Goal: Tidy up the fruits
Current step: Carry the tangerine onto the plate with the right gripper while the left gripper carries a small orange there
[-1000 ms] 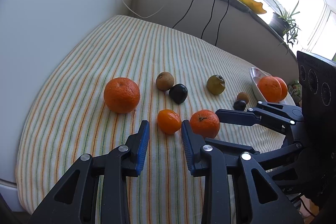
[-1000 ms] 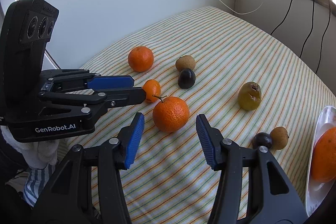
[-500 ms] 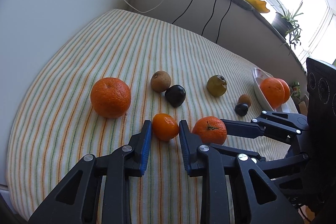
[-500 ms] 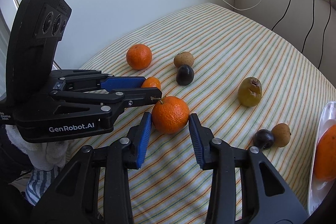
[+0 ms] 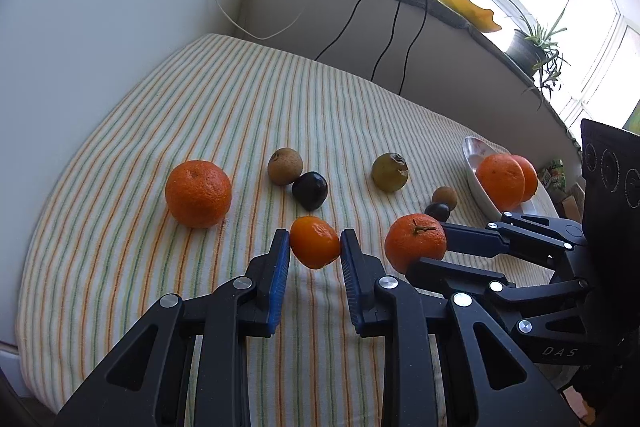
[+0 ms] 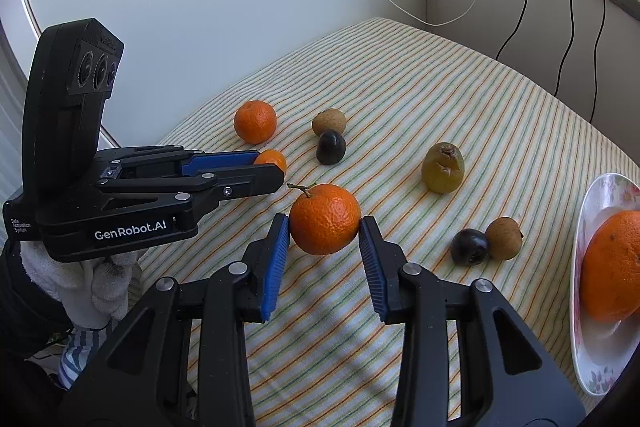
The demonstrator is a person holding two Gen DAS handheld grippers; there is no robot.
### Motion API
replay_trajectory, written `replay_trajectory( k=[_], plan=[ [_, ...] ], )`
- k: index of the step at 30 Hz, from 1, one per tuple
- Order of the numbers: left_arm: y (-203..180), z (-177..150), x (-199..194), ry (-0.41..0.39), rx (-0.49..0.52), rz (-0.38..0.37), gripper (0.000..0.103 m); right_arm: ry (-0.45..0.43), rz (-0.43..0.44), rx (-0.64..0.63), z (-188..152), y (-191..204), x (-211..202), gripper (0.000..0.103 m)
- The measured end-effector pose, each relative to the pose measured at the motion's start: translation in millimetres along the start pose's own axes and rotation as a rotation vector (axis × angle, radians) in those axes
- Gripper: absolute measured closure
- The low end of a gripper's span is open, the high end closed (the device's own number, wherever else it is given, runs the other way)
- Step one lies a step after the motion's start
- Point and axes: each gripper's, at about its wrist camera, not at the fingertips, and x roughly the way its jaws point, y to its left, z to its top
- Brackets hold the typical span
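Left wrist view: the left gripper [image 5: 315, 247] has its blue pads pinching a small mandarin [image 5: 315, 242], one pad on each side, the fruit apparently raised just off the striped cloth [image 5: 224, 99], though I cannot be sure. Just to its right, the right gripper [image 5: 436, 247] reaches in from the side and clamps a stemmed orange [image 5: 415, 242]. The right wrist view confirms it: the right gripper [image 6: 324, 233] presses both pads against the stemmed orange [image 6: 325, 219], which hangs a little above the cloth.

Beyond the grippers, a large orange [image 5: 198, 193] sits to the left. A brown fruit [image 5: 285, 166] touches a dark plum [image 5: 309, 190] near the middle. A wrinkled green fruit [image 5: 389, 172] stands alone farther right. Another small brown fruit [image 5: 445, 197] and small dark fruit [image 5: 437, 211] lie together near the white plate [image 5: 474, 163].

Judging progress: the plate holds two plated oranges [image 5: 501, 181], so sorting has begun but is far from finished. Two citrus are in hand and seem bound for the plate; the large orange and the five brown, dark and green fruits remain loose on the cloth.

Readable writing: "GenRobot.AI" on the left gripper's body [image 6: 130, 231] in the right wrist view, with small print beside it too fine to read, and "DAS" on the right gripper's body [image 5: 560, 351].
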Motion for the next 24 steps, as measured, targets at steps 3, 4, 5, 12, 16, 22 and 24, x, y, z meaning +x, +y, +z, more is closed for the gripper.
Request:
replay_trajectory(
  k=[3, 4, 5, 12, 16, 22, 24],
  plan=[
    [-10, 1, -1, -0.008, 0.012, -0.010, 0.079, -0.018, -0.010, 0.010, -3, -6, -13, 0.065],
    [-13, 2, -1, -0.008, 0.014, -0.016, 0.079, -0.026, -0.016, 0.014, -3, -7, -17, 0.065],
    [-17, 2, -2, -0.009, 0.019, -0.023, 0.079, -0.034, -0.019, 0.020, -4, -10, -21, 0.065],
    [-52, 5, -1, -0.012, 0.066, -0.074, 0.079, -0.082, -0.059, 0.068, -18, -31, -60, 0.065],
    [-77, 5, 4, -0.009, 0.099, -0.115, 0.079, -0.100, -0.091, 0.105, -31, -52, -81, 0.065],
    [-120, 6, 14, 0.004, 0.160, -0.175, 0.079, -0.128, -0.150, 0.184, -55, -87, -111, 0.065],
    [-133, 6, 18, 0.013, 0.179, -0.193, 0.079, -0.133, -0.168, 0.215, -64, -98, -119, 0.065]
  ],
)
